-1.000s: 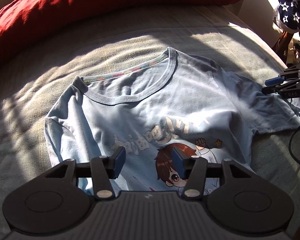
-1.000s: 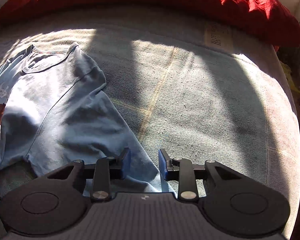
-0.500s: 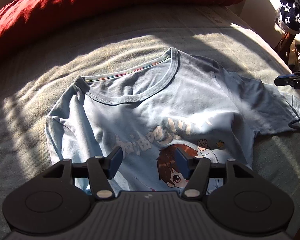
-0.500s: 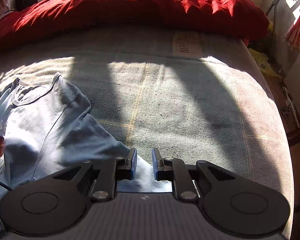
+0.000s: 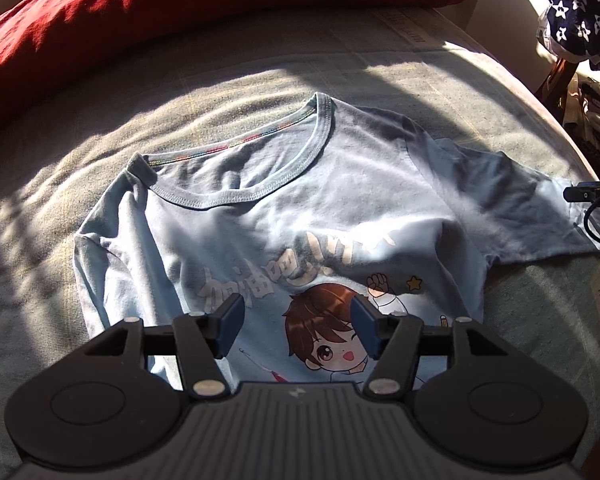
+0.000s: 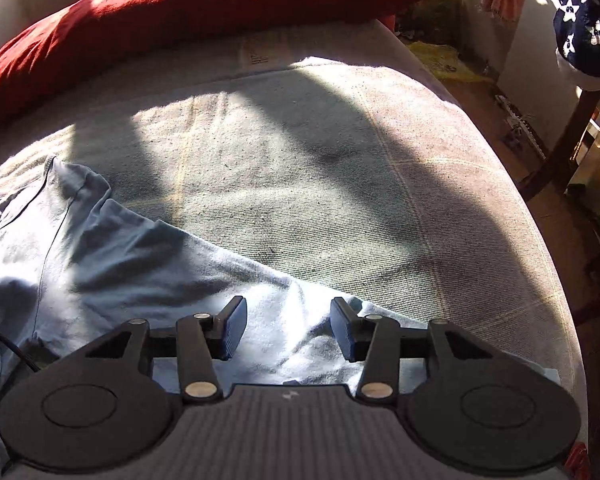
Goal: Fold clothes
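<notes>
Light blue tee (image 5: 300, 208) lay face-up on the bed (image 5: 260, 72). Looked thin, floppy, bound to bunch. Best pinched at sleeve hem (image 6: 284, 332). Left gripper (image 5: 298, 330) gaped, empty, over the print; right gripper (image 6: 288, 330) opening, nothing pinched.

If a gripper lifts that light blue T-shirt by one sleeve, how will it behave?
The light blue T-shirt would probably drape limply, since it already wrinkles on the bed cover. Its thin knit looks light. The sleeve should pinch easily, though the body may drag.
</notes>
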A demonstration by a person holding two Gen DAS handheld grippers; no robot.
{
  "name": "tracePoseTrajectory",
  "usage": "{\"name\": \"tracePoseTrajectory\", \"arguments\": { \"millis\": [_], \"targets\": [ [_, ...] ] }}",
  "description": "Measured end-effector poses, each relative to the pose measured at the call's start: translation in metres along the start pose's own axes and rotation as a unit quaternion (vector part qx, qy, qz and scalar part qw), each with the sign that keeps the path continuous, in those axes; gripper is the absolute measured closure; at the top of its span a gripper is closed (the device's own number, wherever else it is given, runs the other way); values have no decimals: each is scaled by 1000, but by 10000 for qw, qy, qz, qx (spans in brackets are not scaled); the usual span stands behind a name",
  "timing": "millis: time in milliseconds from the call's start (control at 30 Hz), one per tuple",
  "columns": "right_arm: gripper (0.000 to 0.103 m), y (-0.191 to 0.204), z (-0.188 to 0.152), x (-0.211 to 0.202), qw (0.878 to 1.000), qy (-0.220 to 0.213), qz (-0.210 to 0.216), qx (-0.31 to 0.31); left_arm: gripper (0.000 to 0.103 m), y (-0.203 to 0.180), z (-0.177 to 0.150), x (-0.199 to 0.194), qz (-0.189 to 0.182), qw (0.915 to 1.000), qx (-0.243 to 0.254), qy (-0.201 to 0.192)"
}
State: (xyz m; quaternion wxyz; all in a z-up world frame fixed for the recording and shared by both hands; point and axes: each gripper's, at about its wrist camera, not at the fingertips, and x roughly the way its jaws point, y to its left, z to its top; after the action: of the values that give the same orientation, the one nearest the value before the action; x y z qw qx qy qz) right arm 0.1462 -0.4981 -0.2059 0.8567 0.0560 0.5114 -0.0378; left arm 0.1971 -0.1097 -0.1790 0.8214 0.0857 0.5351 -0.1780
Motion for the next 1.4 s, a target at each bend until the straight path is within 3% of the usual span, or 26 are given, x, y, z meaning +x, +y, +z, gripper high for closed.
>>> {"name": "tracePoseTrajectory", "arguments": {
  "millis": [133, 267, 367, 567, 767, 833, 900, 967, 1067, 1233, 1400],
  "targets": [
    [47, 7, -30, 13, 9992, 351, -137, -104, 42, -6, -9, 5, -3, 9997, 154, 171],
    [44, 1, -37, -1, 9980, 433, -412, 204, 42, -2, -26, 11, 68, 9988, 146, 466],
    [44, 19, -29, -12, 9994, 307, -153, -26, 41, -2, -33, 6, 32, 9988, 121, 471],
    [40, 108, 7, -7, 9936, -222, 861, -695, 39, -1, -40, -6, -57, 9994, 64, 321],
    [40, 168, 13, 35, 9890, 37, 1072, -1023, 34, 15, -55, -4, -171, 9989, -174, 392],
    [33, 171, 2, 42, 9898, 204, 967, -1026, 34, 24, -66, -1, -264, 9979, -365, 473],
    [18, 166, -6, 42, 9898, 231, 1044, -942, 34, 33, -76, -3, -404, 9962, -621, 453],
    [13, 162, -9, 43, 9901, 295, 1050, -887, 34, 40, -81, -10, -507, 9950, -775, 378],
    [0, 167, -8, 48, 9887, 460, 1072, -945, 34, 49, -78, -22, -513, 9946, -867, 265],
    [0, 173, -7, 52, 9908, 482, 905, -883, 35, 75, -50, -25, -237, 9949, -964, -186],
    [0, 175, -10, 53, 9918, 377, 843, -882, 38, 86, -15, -3, -368, 9936, -926, -537]
  ]
}}
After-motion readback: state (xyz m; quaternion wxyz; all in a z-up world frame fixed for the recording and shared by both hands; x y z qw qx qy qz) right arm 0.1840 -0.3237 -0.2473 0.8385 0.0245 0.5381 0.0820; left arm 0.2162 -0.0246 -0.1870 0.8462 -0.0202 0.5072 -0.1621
